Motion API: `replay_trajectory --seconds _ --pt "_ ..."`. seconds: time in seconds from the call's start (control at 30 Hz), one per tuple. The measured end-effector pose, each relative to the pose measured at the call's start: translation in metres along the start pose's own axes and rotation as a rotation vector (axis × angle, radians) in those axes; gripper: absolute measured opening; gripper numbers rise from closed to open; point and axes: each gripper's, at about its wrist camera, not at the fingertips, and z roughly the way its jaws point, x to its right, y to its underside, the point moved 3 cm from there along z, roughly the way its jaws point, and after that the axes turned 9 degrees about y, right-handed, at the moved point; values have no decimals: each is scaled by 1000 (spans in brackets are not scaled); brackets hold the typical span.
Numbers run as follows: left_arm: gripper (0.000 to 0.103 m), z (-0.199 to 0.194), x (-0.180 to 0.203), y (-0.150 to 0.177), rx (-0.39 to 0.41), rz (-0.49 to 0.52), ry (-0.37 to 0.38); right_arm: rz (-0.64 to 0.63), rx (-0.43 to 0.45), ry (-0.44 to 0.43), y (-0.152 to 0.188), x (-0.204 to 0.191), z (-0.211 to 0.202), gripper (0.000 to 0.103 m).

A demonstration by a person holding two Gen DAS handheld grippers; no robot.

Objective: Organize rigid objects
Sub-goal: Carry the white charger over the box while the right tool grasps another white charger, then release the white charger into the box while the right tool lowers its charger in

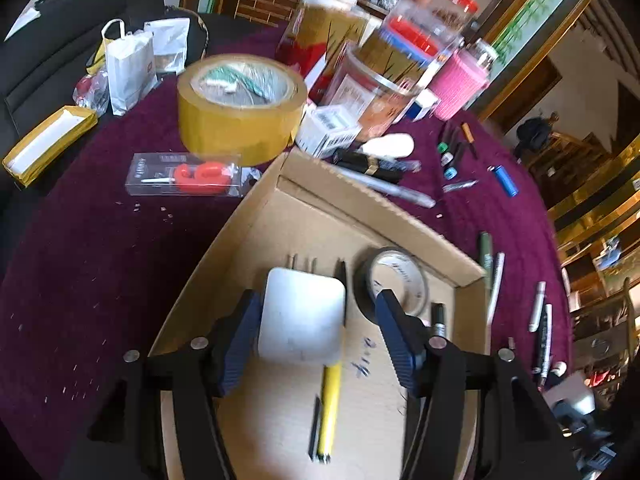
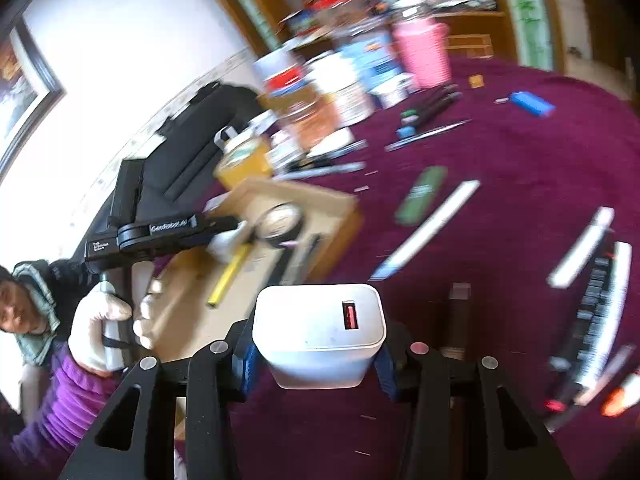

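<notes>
Clamped in my right tool [image 2: 316, 354], a white charger [image 2: 320, 332]; cardboard box [image 2: 280, 200] lies toward ten o'clock. Left tool [image 1: 316, 332] spread over a second charger [image 1: 302, 316] inside.

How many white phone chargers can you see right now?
2. One white charger sits in the cardboard box between the left gripper fingers; another charger is clamped in the right gripper. Clutter may hide more.
</notes>
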Motion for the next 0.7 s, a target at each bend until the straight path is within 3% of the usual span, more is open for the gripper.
replay_trajectory --seconds 0.1,0.17,0.23,0.27,0.37,0.43,0.53,0.6,0.67,0.7 --pt "62 -48 10 14 137 -2 60 -29 -61 -78 -3 -36 27 51" --pt "79 -92 13 35 289 -25 82 -53 -85 -110 -6 -57 42 51" --pt "87 -126 12 59 425 -71 106 -77 -113 -133 -7 -77 58 51" --pt "88 -143 8 75 491 -105 115 -81 -126 -141 -8 -84 65 51" --pt "88 -166 -5 113 589 -180 105 -111 -163 -130 -7 -103 89 51" --pt "88 -172 -16 126 591 -202 54 -137 -170 -52 -6 -111 106 51" --pt "88 -182 -42 148 580 -274 -32 -119 -171 -14 -7 -111 117 51" --pt "88 -190 -61 163 548 -340 -49 -106 -181 30 -9 -112 120 64" --pt "88 -201 -73 178 523 -371 -115 -107 -167 31 -13 -115 114 76" --pt "88 -207 -75 185 518 -369 -135 -111 -154 27 -17 -116 109 77"
